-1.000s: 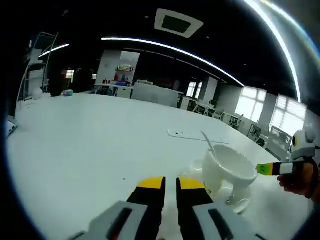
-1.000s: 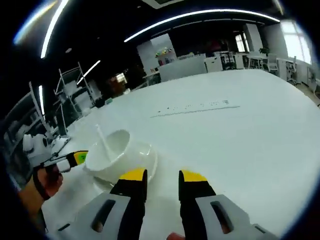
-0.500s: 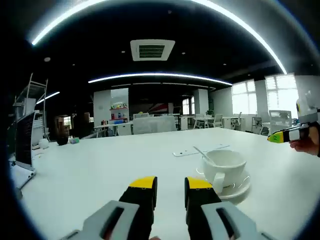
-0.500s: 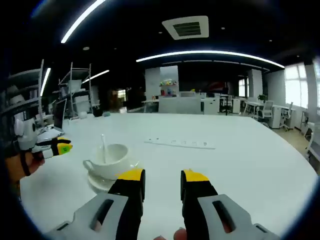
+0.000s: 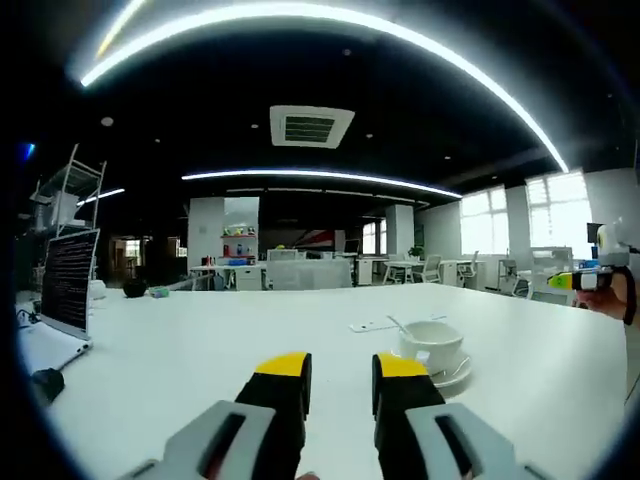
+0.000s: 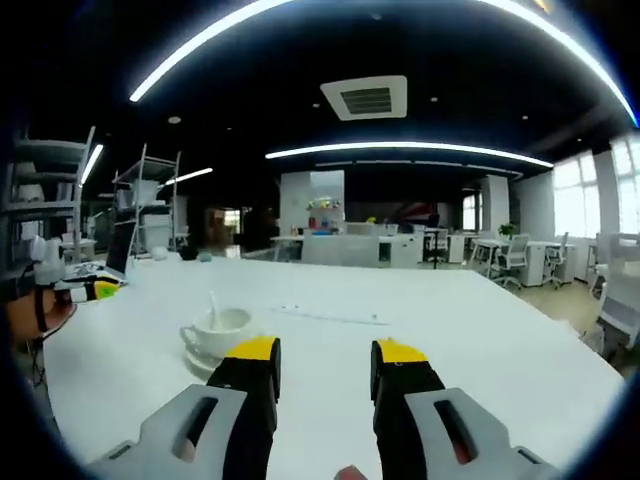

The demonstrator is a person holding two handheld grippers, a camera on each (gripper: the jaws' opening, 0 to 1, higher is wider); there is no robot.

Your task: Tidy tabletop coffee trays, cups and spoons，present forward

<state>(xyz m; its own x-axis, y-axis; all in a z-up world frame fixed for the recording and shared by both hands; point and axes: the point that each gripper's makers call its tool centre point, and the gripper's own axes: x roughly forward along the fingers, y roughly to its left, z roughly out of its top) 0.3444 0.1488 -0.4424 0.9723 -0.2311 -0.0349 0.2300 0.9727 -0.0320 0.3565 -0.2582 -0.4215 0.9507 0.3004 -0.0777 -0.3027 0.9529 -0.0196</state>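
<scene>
Left gripper view: cup (image 5: 432, 344) with spoon (image 5: 399, 326) on saucer (image 5: 455, 374) sits on the tabletop (image 5: 180, 350) ahead-right of the left tongs (image 5: 338, 366), ahead-left of the right tongs (image 6: 326, 353); both tongs apart, empty.

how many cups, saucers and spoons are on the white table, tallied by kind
cups: 1, the white cup
saucers: 1, the white saucer under the cup
spoons: 1, the white spoon standing in the cup
total: 3
</scene>
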